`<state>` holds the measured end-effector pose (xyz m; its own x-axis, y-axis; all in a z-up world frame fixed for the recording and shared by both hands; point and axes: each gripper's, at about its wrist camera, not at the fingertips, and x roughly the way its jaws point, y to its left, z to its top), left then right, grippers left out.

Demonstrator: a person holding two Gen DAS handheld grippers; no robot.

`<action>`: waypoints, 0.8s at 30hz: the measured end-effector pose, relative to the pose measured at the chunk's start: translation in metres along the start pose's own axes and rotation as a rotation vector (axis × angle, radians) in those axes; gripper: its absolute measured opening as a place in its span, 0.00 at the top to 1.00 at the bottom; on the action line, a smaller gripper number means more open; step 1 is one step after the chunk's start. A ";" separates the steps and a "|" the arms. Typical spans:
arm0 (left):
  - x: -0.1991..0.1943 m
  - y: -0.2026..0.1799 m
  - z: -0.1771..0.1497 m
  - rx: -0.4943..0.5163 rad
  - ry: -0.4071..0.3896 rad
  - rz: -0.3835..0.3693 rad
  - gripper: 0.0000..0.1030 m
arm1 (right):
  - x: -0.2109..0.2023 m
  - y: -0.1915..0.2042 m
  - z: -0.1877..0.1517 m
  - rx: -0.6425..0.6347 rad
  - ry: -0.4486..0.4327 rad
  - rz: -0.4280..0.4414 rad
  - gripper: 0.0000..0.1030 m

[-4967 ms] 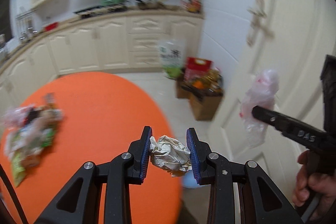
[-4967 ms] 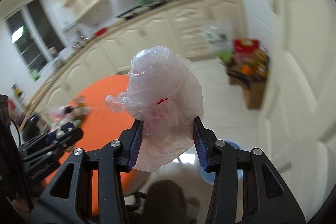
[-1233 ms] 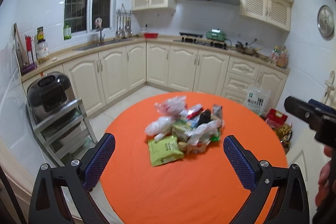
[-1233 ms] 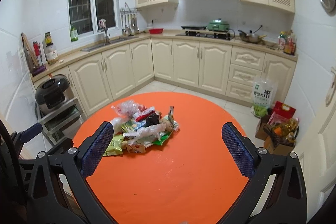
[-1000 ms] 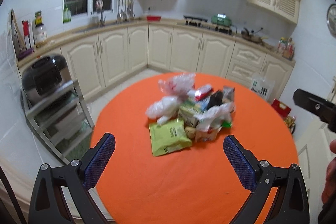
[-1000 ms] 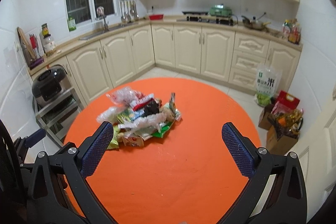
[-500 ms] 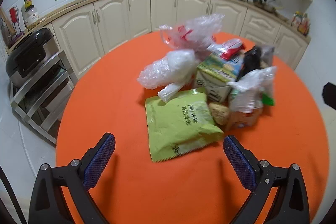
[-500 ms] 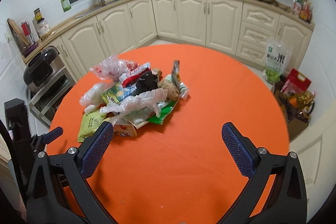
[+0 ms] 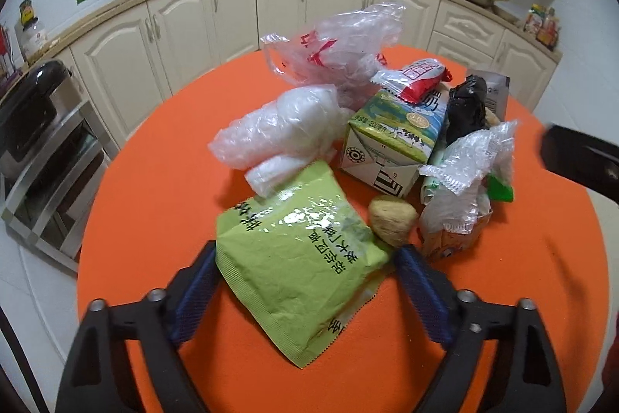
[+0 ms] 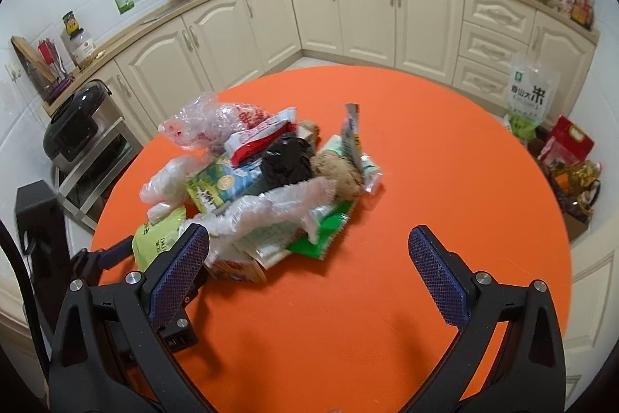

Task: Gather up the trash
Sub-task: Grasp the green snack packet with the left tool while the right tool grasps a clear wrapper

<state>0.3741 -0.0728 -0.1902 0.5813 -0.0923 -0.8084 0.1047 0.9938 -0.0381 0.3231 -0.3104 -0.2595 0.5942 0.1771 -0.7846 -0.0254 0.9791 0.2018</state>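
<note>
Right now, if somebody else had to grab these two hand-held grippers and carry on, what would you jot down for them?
Left hand-held gripper: open, its fingers on either side of the green snack packet, not closed on it yet.
Right hand-held gripper: open and empty, above bare cloth on the orange table, near the pile's edge.
Trash: one heap on the table, including the milk carton, a red-print plastic bag, a clear crumpled bag and a black bag.
Done: nothing from this heap is lifted.
Left: close on the green packet, carry it off, then clear the rest.
</note>
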 end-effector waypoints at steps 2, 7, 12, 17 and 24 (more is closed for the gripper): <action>0.008 0.000 0.007 -0.003 -0.011 -0.014 0.28 | 0.011 0.003 0.003 0.019 0.014 0.013 0.00; 0.028 0.009 0.030 -0.021 -0.031 -0.015 0.45 | 0.038 0.008 0.009 0.035 0.056 0.004 0.18; 0.052 0.019 0.055 -0.055 -0.037 -0.033 0.59 | 0.051 0.012 0.003 0.019 0.086 0.053 0.54; 0.056 0.024 0.047 -0.080 -0.045 -0.060 0.71 | 0.042 0.011 -0.007 0.011 0.068 0.125 0.74; 0.046 0.027 0.015 -0.108 -0.056 -0.093 0.83 | 0.023 -0.003 -0.018 0.013 0.056 0.174 0.80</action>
<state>0.4157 -0.0509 -0.2199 0.6179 -0.1850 -0.7642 0.0745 0.9813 -0.1773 0.3220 -0.3073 -0.2886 0.5363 0.3492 -0.7684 -0.1131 0.9319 0.3446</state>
